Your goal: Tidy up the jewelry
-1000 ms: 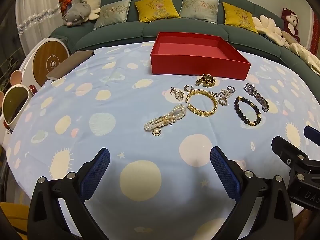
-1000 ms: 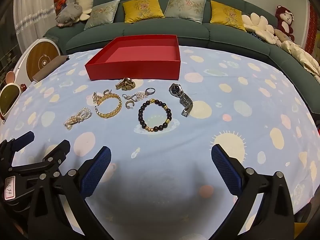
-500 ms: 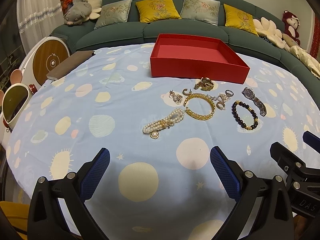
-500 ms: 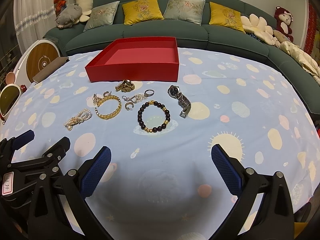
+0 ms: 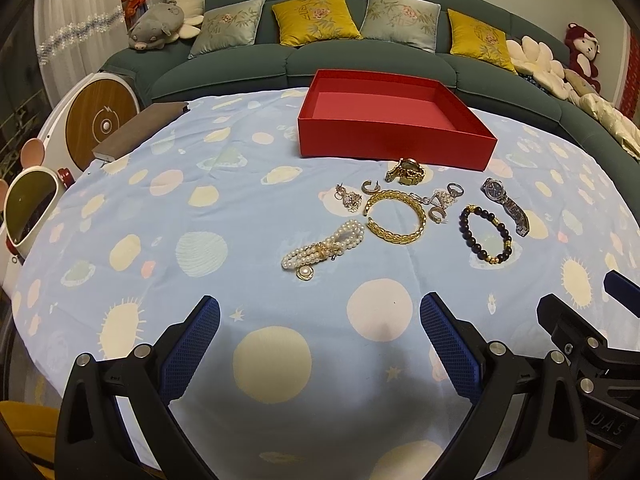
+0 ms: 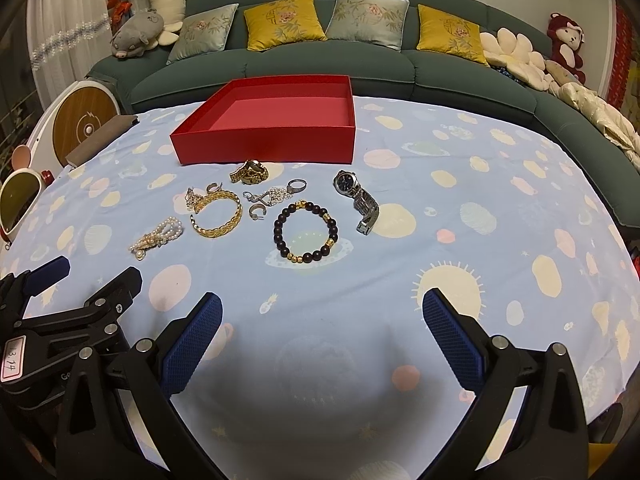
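An empty red box (image 5: pixel 394 120) (image 6: pixel 272 120) stands at the far side of the blue patterned tablecloth. In front of it lie a pearl bracelet (image 5: pixel 324 248) (image 6: pixel 157 237), a gold bangle (image 5: pixel 396 216) (image 6: pixel 218 214), a dark bead bracelet (image 5: pixel 485 235) (image 6: pixel 306 231), a silver watch (image 5: pixel 505 205) (image 6: pixel 358 202), a gold watch (image 5: pixel 406 171) (image 6: pixel 250 172) and small earrings and rings (image 5: pixel 440 200). My left gripper (image 5: pixel 320 336) is open and empty, well short of the pearls. My right gripper (image 6: pixel 322 332) is open and empty, short of the bead bracelet.
A green sofa (image 5: pixel 360 56) with cushions and plush toys curves behind the table. A brown flat object (image 5: pixel 140 130) lies at the table's left edge. A white round appliance (image 5: pixel 100 120) stands to the left. Each gripper shows in the other's view, the left gripper (image 6: pixel 60 312) included.
Both grippers have drawn back and risen slightly, so the jewelry sits a little farther away. Nothing on the table moved.
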Tool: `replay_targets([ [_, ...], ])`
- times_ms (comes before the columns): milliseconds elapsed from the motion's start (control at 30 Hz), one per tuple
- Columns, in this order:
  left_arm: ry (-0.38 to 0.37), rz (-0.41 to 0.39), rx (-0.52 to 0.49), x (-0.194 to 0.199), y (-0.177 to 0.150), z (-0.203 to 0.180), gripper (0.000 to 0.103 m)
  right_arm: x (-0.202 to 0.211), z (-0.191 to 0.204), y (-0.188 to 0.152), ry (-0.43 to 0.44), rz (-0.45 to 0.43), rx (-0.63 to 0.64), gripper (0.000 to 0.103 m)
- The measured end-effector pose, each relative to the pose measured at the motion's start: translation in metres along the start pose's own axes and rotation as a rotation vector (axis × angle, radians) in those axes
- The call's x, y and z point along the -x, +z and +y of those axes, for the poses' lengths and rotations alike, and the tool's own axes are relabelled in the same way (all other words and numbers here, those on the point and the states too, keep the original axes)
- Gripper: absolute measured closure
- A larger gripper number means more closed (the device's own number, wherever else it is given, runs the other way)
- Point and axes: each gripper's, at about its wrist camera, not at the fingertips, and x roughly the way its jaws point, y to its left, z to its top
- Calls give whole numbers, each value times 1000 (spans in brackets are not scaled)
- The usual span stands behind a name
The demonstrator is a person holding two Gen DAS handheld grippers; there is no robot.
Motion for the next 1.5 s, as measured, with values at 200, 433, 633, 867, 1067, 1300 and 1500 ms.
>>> replay_targets([
  [200, 1, 3, 1, -1, 1, 0, 5, 1, 1, -1, 0, 1, 2, 5],
  [433, 0, 3, 2, -1, 1, 0, 5, 1, 2, -1, 1, -1, 2, 5],
  [633, 1, 3, 2, -1, 1, 1, 5, 1, 1, -1, 0, 2, 2, 5],
  [867, 0, 2, 3, -1, 1, 1, 5, 0, 1, -1, 0, 1, 0, 5],
  [1067, -1, 3, 4, -1, 1, 1, 5, 1, 0, -1, 0, 1, 0, 5],
  [1300, -2, 3, 7, -2, 1, 1, 6, 0, 0, -1, 1, 1, -1, 5],
  [1500, -2, 6, 10, -3, 1, 0, 6, 0, 0, -1, 2, 2, -3, 5],
])
